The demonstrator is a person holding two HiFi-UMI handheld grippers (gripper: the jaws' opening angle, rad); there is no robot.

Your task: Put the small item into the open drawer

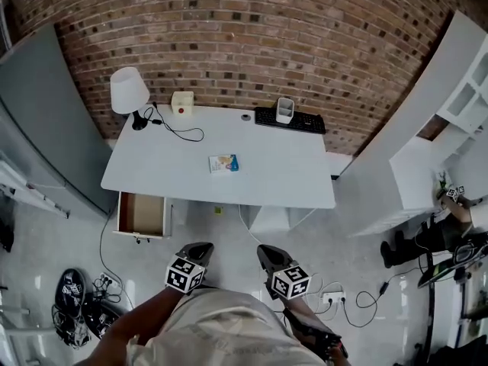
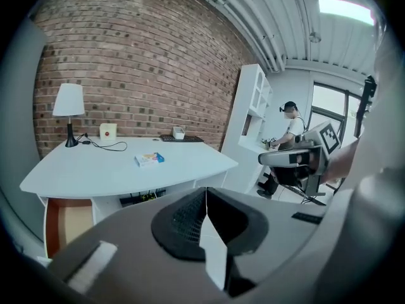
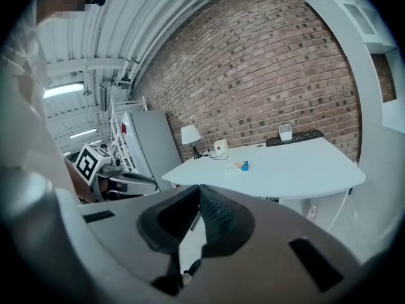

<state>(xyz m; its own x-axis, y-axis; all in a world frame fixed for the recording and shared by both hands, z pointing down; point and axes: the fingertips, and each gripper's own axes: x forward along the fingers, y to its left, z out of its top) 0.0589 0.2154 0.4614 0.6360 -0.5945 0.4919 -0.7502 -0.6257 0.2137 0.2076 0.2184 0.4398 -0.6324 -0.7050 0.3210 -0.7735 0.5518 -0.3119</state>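
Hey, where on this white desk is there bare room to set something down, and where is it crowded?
Bare: the whole front strip of the desk, before the small packet, and the right half between the packet and the keyboard. Crowded: the back edge, with lamp, cable, beige box, keyboard and white cup. The open drawer looks empty.

The desk is smooth matt white, the drawer looks wooden inside, the brick wall rough.
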